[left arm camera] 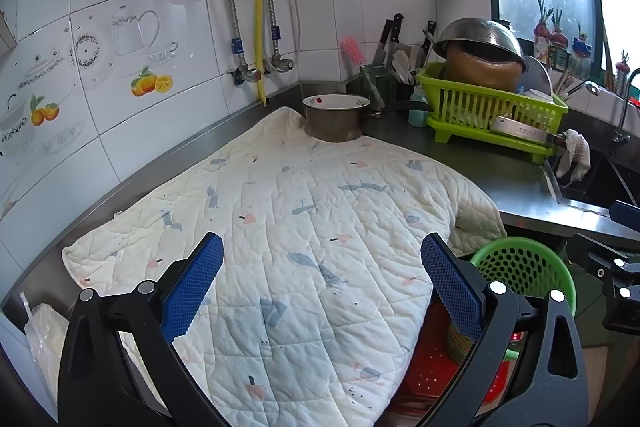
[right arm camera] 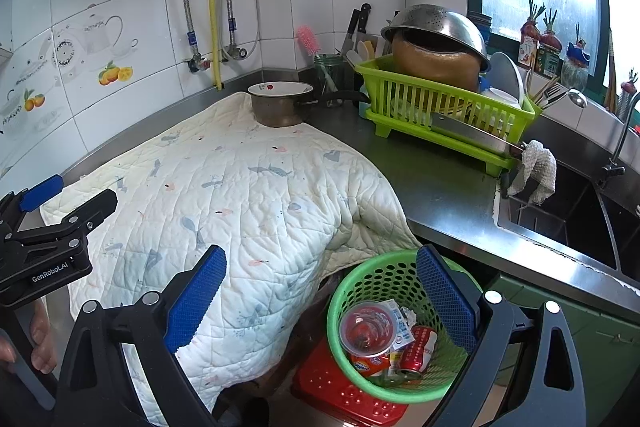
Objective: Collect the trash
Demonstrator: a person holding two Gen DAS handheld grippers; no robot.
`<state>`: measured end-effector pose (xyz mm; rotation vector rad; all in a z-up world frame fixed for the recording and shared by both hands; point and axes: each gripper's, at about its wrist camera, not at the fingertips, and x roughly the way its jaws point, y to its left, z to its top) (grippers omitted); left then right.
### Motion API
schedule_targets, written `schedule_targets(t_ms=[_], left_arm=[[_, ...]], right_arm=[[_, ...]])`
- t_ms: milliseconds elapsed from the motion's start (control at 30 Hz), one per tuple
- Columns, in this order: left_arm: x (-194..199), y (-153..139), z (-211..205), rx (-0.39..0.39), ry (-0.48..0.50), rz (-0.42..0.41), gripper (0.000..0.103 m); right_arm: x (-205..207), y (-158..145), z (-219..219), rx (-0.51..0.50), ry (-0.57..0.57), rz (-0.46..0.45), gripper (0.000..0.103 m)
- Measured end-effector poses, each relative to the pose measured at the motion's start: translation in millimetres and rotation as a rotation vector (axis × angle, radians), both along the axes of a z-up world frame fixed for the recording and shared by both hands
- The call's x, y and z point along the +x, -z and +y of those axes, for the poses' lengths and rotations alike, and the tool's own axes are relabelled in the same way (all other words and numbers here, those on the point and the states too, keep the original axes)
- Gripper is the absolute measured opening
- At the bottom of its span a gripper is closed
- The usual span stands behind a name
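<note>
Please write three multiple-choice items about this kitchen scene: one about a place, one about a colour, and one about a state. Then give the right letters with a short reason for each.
1. Where is the red can?
A. On the quilt
B. In the bin
C. In the sink

2. What colour is the bin?
A. Green
B. Blue
C. White

3. What is the state of the right tool?
A. Shut on a can
B. Shut on the quilt
C. Open and empty

Answers:
1. B, the can lies among wrappers and a clear lid inside the perforated bin, below the counter edge.
2. A, its rim and holed wall are green, as the left wrist view also shows.
3. C, its blue pads stand wide apart with nothing between them; the left tool is open too, over the quilt.
</note>
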<state>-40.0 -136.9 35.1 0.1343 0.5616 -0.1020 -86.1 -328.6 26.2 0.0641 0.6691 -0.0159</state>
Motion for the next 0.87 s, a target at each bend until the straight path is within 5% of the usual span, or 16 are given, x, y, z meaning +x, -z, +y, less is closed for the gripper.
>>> schedule_targets(t_ms=[867], left_arm=[[-2.1, -2.5, 3.5, -0.001, -0.016, -0.018, 0.098]], right_arm=[[2.6, -2.3, 3.8, 0.002, -0.017, -0.006, 0.093]])
